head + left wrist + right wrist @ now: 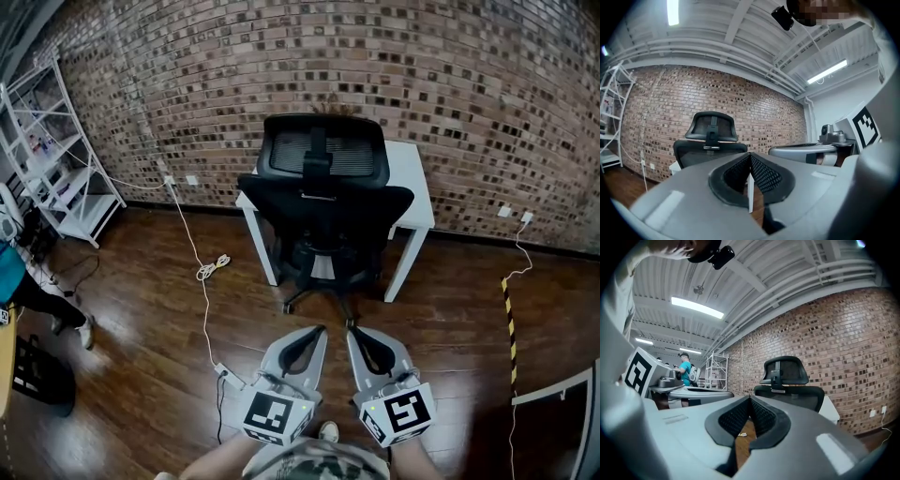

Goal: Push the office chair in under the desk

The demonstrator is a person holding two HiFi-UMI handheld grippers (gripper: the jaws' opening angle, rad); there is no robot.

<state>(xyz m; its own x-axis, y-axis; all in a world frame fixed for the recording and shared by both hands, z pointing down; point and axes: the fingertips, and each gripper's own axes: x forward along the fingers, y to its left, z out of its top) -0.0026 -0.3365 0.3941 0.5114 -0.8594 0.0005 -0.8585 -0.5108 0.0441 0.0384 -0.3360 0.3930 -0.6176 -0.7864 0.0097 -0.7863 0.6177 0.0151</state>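
Black mesh office chair (323, 202) stands at the front edge of the white counter (412, 178), backrest toward the person, centred between the two front legs. The backrest overlaps the counter's front edge, the seat is hidden behind it, and the casters sit about level with the front legs. Whether the backrest touches the edge: cannot tell. Left tool (316, 331) and right tool (355, 331) are held side by side over the wood floor (141, 319), well apart from the chair. Each has its tips together on nothing. Judgement: the scene fits a chair mostly tucked with a last shove owing, or one pushed home with the tools drawn back; the pictures do not settle it. Any push would go best with the closed tips meeting the backrest on either side of its centre spine, at equal height and with even pressure. That should keep the casters rolling straight between the legs and stop the chair swivelling into one. The head view alone shows the casters, the counter legs and a white cable (202, 272) trailing left of the counter. The left gripper view confirms the left tool's (750, 157) mesh pads meeting, with the headrest beyond. The right gripper view shows the same for the right tool (750, 401), plus a distant person in teal (685, 366).
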